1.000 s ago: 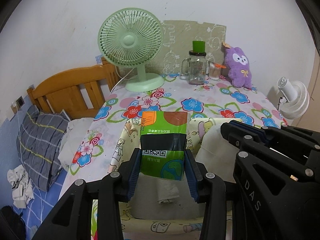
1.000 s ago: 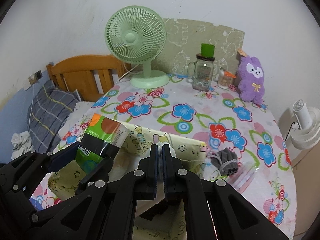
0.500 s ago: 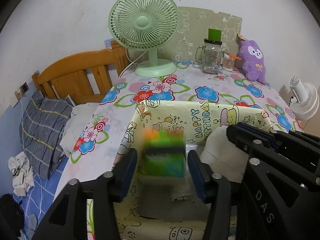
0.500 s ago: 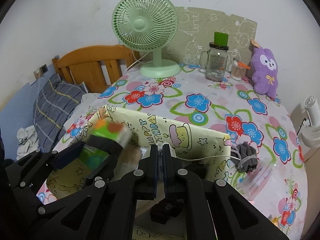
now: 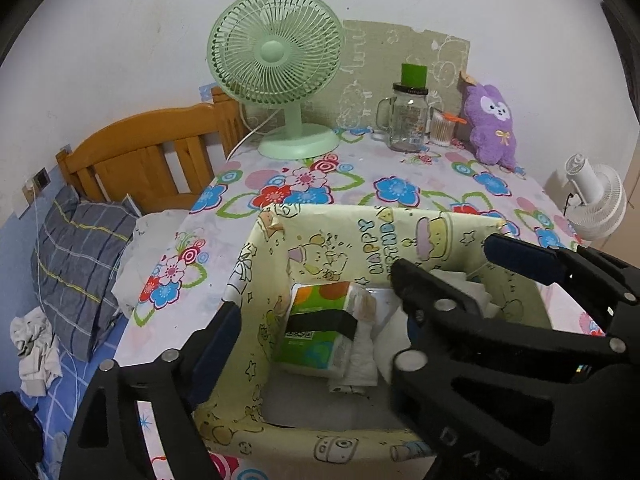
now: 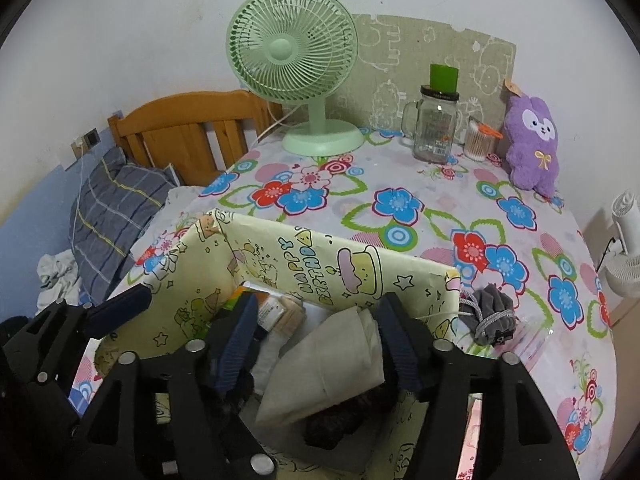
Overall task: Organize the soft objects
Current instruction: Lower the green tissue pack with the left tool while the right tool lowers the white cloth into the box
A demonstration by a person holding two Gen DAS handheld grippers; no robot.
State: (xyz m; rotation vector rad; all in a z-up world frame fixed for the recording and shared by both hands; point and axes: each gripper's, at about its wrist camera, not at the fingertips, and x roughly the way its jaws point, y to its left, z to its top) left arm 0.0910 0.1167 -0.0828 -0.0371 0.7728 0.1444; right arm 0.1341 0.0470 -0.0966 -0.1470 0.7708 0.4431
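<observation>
A green tissue pack (image 5: 320, 326) lies inside the yellow "Happy Birthday" box (image 5: 372, 232) on folded white cloths. My left gripper (image 5: 316, 320) is open above it, empty. My right gripper (image 6: 312, 332) is open over the same box (image 6: 304, 264), with a folded white cloth (image 6: 332, 368) between its fingers; contact is unclear. A grey pouch (image 6: 490, 316) lies on the table right of the box. A purple plush (image 6: 532, 144) stands at the back right.
A green desk fan (image 6: 292, 56), a glass jar with a green lid (image 6: 436, 120) and a cotton swab tub (image 6: 478, 142) stand at the table's back. A wooden bed headboard (image 5: 148, 160) and a pillow are at left. A white fan (image 5: 596, 196) is at right.
My left gripper opened and dropped the tissue pack into the box. My right gripper went from shut to open. Both views dipped toward the box.
</observation>
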